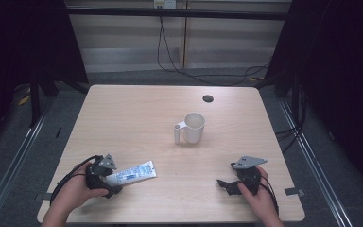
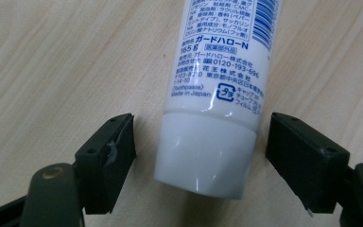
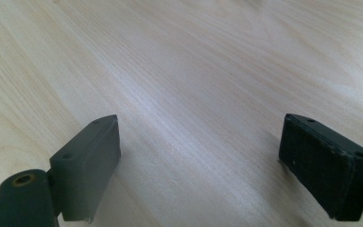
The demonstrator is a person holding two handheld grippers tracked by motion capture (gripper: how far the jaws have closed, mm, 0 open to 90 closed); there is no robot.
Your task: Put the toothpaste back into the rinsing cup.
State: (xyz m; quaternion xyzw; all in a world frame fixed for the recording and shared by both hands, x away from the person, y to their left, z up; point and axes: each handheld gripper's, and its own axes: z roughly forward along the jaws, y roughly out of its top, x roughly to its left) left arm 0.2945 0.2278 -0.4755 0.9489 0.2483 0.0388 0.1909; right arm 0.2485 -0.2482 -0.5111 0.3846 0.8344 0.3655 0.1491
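A white toothpaste tube with blue print lies flat on the wooden table at the front left. My left gripper is at its cap end. In the left gripper view the white cap sits between the two black jaws, and a gap shows on each side of it, so the left gripper is open. A white mug with a handle stands upright near the table's middle. My right gripper rests low at the front right, open, with only bare wood between its jaws.
A dark round hole lies in the tabletop behind the mug. Cables run across the floor beyond the far edge. Dark curtains hang on both sides.
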